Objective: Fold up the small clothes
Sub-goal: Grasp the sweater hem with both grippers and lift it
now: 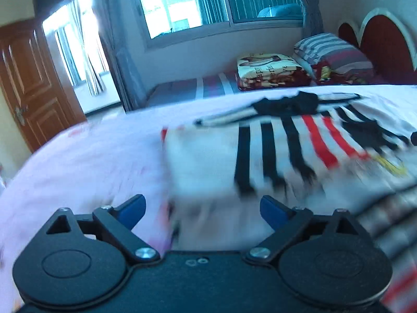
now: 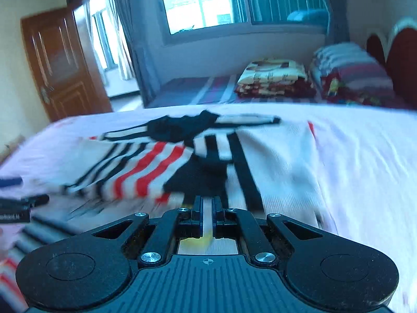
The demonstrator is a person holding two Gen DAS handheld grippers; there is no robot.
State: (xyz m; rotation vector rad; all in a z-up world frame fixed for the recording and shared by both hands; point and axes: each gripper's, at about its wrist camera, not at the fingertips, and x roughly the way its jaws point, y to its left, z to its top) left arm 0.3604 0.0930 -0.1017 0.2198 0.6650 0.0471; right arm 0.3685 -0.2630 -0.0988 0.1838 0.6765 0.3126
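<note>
Striped garment [image 2: 229, 156]: white, black and red, lying on the pink bed [image 2: 365, 156]
Left gripper [image 1: 203, 208]: jaws wide apart, empty
Right gripper [image 2: 207, 208]: clamped on the garment's white edge

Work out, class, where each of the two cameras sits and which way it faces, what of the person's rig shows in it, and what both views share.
Left wrist: sits on the left gripper, looking along its wide-open blue fingers over the striped shirt on the bed towards the window.
Right wrist: sits on the right gripper, jaws shut, white cloth showing between them; the left gripper's tips show at the left edge.
Shared: shirt, bed, window, door, folded blanket, pillow.
</note>
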